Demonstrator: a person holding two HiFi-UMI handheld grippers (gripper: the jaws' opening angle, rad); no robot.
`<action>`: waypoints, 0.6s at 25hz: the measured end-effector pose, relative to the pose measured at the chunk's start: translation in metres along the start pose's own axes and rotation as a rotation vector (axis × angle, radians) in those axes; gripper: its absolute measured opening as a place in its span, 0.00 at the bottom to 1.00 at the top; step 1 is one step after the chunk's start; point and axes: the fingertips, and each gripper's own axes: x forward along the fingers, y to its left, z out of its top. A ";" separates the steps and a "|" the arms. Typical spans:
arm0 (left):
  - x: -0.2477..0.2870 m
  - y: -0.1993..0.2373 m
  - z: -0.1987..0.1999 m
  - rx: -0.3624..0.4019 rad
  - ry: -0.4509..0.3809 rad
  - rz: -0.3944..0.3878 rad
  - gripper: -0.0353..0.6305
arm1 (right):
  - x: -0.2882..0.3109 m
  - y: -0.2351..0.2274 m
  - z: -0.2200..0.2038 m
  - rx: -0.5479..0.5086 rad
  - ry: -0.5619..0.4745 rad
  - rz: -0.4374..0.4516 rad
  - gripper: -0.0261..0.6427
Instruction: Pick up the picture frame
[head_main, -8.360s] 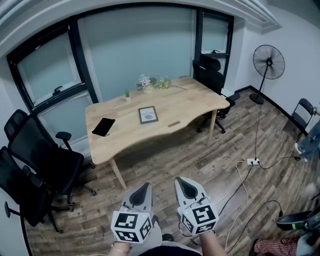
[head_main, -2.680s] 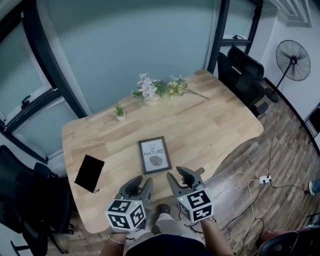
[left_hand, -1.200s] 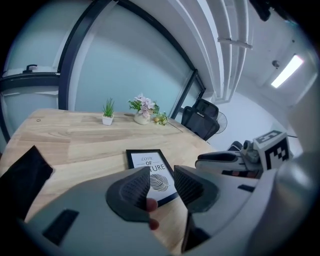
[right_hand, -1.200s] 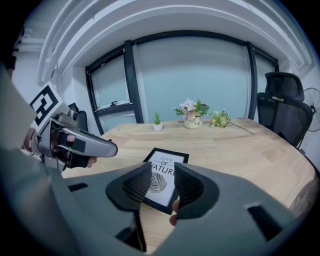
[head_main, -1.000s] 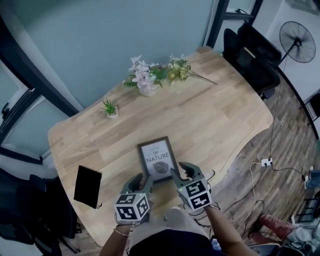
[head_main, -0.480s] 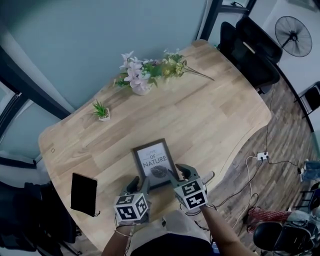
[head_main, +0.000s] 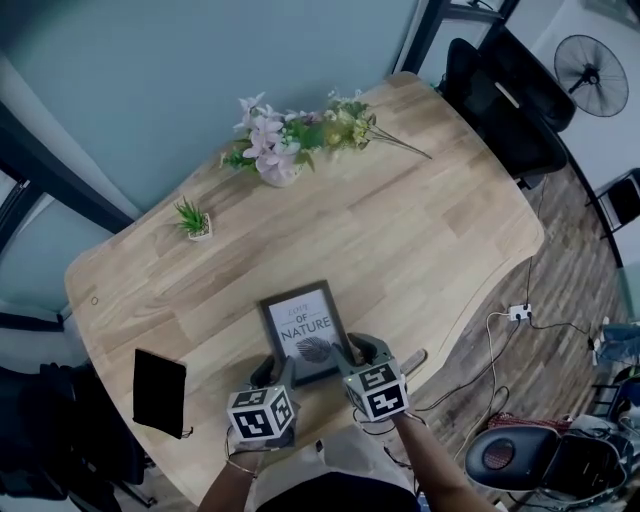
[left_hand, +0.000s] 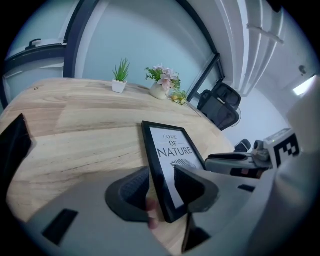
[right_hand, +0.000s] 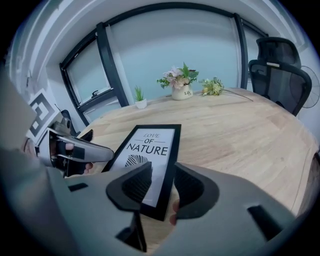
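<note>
Straddling the near corners of the picture frame (head_main: 303, 328), the left gripper (head_main: 272, 368) and right gripper (head_main: 360, 350) have jaws spread — neither pinches it. It lies flat on the worktop (head_main: 420, 230).

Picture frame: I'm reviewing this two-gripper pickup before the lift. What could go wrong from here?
1. The left gripper and right gripper each straddle only a near corner of the picture frame, jaws apart; a thin bite could slip.
2. The frame lies flat on the table; uneven closing may skid it toward the near edge.
</note>
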 end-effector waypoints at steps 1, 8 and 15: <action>0.002 0.001 -0.001 -0.003 0.006 0.002 0.28 | 0.002 -0.001 -0.002 0.008 0.004 0.000 0.22; 0.012 0.005 -0.003 -0.021 0.030 0.020 0.28 | 0.013 -0.009 -0.007 0.071 0.030 0.011 0.22; 0.015 0.004 -0.004 0.017 0.032 0.057 0.28 | 0.020 -0.013 -0.010 0.146 0.021 0.023 0.22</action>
